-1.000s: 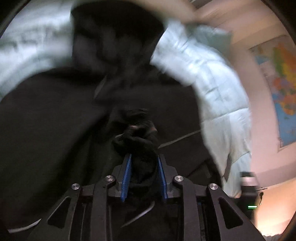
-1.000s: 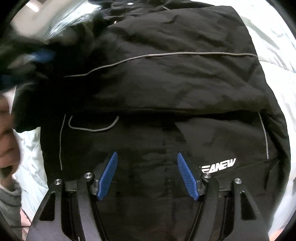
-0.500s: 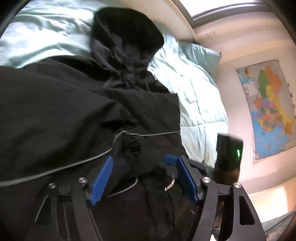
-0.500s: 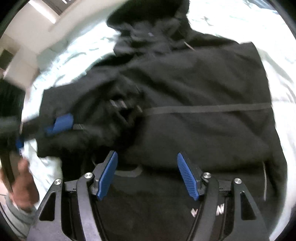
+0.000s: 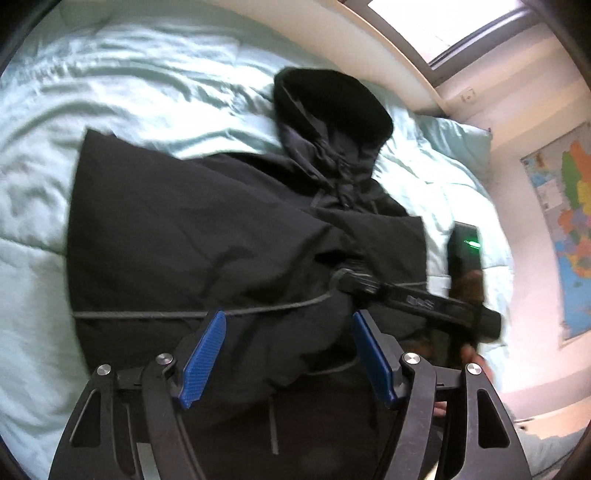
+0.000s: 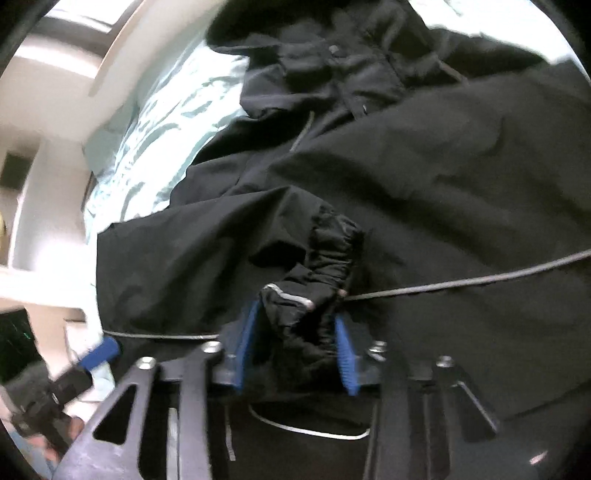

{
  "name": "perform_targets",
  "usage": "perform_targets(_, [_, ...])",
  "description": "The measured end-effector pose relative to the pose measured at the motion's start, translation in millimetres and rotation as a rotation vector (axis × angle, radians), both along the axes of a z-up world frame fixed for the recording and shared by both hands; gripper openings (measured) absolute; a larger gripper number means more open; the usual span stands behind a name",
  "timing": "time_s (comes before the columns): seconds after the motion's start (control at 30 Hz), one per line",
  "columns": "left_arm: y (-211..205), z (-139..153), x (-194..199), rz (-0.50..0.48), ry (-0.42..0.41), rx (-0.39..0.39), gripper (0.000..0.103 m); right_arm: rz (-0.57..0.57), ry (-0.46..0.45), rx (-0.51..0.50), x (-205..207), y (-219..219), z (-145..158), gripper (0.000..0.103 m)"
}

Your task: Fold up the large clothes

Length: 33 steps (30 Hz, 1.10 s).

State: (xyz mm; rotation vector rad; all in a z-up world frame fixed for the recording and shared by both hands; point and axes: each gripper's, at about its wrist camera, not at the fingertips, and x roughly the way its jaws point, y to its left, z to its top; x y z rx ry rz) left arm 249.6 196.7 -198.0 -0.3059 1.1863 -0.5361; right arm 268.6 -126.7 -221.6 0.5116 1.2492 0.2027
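A black hooded jacket (image 5: 184, 240) lies spread on a light-blue duvet (image 5: 129, 92), its hood (image 5: 332, 107) toward the far wall. My left gripper (image 5: 290, 321) hangs open above the jacket's body with nothing between its pads. My right gripper (image 6: 295, 317) is down on the jacket, its jaws closing on the gathered sleeve cuff (image 6: 332, 251); bunched black cloth fills the gap between the blue pads (image 6: 341, 339). In the left wrist view the right gripper (image 5: 369, 284) reaches in from the right onto the same fold.
A pale blue pillow (image 5: 458, 140) lies at the head of the bed under a window (image 5: 443, 26). A coloured map (image 5: 569, 221) hangs on the right wall. The left gripper (image 6: 103, 350) shows at the lower left of the right wrist view.
The left gripper let go of the bunched black cloth, opened and pulled back upward. The right gripper moved over to the sleeve cuff and its pads came together around it.
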Motion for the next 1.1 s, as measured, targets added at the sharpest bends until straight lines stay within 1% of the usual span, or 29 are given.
perform_targets(0.03, [0.0,2.9,1.6,0.009,-0.009,0.015,0.072,0.003,-0.025,-0.024,-2.0,-0.3,6.5,0.029])
perform_targets(0.1, [-0.9,8.1,6.3,0.018,-0.03,0.036,0.072,0.001,-0.084,-0.098,-7.9,-6.4,27.7,0.027])
perform_targets(0.17, [-3.5,13.9,10.6,0.019,-0.046,0.04,0.072,-0.024,-0.139,-0.179,-15.3,-23.5,53.7,0.027])
perform_targets(0.23, [-9.3,16.2,15.8,0.022,-0.053,0.043,0.072,-0.055,-0.182,-0.235,-22.9,-46.9,76.8,0.027])
perform_targets(0.3, [-16.8,16.9,21.2,0.02,-0.056,0.041,0.072,-0.099,-0.229,-0.323,-31.9,-77.6,101.5,0.027])
perform_targets(0.4, [-33.6,10.2,25.0,0.01,-0.048,0.034,0.073,-0.139,-0.253,-0.429,-41.9,-121.4,118.9,0.027])
perform_targets(0.43, [-43.0,5.2,26.6,0.002,-0.044,0.037,0.073,-0.146,-0.249,-0.446,-42.8,-132.6,117.9,0.027])
perform_targets(0.47, [-55.2,-4.6,29.2,-0.003,-0.035,0.059,0.073,-0.151,-0.23,-0.46,-43.5,-146.2,112.3,0.027])
perform_targets(0.53, [-76.1,-24.3,32.8,-0.016,-0.018,0.121,0.073,-0.147,-0.178,-0.479,-42.9,-168.6,90.6,0.027])
perform_targets(0.57, [-84.0,-34.0,34.9,-0.014,-0.013,0.155,0.072,-0.14,-0.141,-0.471,-41.4,-180.1,72.8,0.027])
perform_targets(0.6, [-90.5,-43.5,37.3,-0.008,-0.004,0.178,0.072,-0.138,-0.116,-0.455,-41.0,-189.0,58.0,0.027])
perform_targets(0.63, [-97.5,-57.0,41.1,0.004,0.01,0.21,0.072,-0.136,-0.08,-0.43,-40.1,-199.1,36.5,0.027])
perform_targets(0.7, [-105.9,-68.9,45.3,0.018,0.013,0.259,0.072,-0.122,-0.002,-0.388,-37.0,-212.2,-8.9,0.028])
perform_targets(0.73, [-108.0,-70.9,47.4,0.018,0.014,0.273,0.072,-0.119,0.006,-0.37,-37.1,-214.4,-22.0,0.032])
perform_targets(0.8, [-111.4,-71.6,49.2,0.007,0.015,0.294,0.072,-0.121,-0.003,-0.319,-39.6,-222.3,-34.4,0.033])
perform_targets(0.87, [-110.0,-70.0,50.9,-0.005,0.027,0.297,0.072,-0.121,0.0,-0.283,-41.6,-228.6,-30.4,0.035])
perform_targets(0.9, [-108.6,-68.2,51.2,-0.007,0.032,0.295,0.072,-0.12,0.007,-0.266,-43.7,-232.4,-24.7,0.04])
perform_targets(0.93, [-107.5,-64.2,50.4,-0.008,0.035,0.29,0.072,-0.116,0.013,-0.256,-47.1,-236.2,-18.2,0.049])
perform_targets(1.0, [-104.6,-49.8,47.2,-0.006,0.017,0.282,0.072,-0.127,0.006,-0.283,-55.9,-241.0,2.6,0.063])
perform_targets(1.03, [-104.7,-42.3,45.5,-0.008,0.001,0.278,0.072,-0.133,-0.009,-0.3,-57.4,-240.4,13.9,0.066])
perform_targets(1.1, [-107.4,-29.3,44.2,-0.007,-0.035,0.277,0.073,-0.141,-0.072,-0.342,-55.4,-232.4,40.1,0.067])
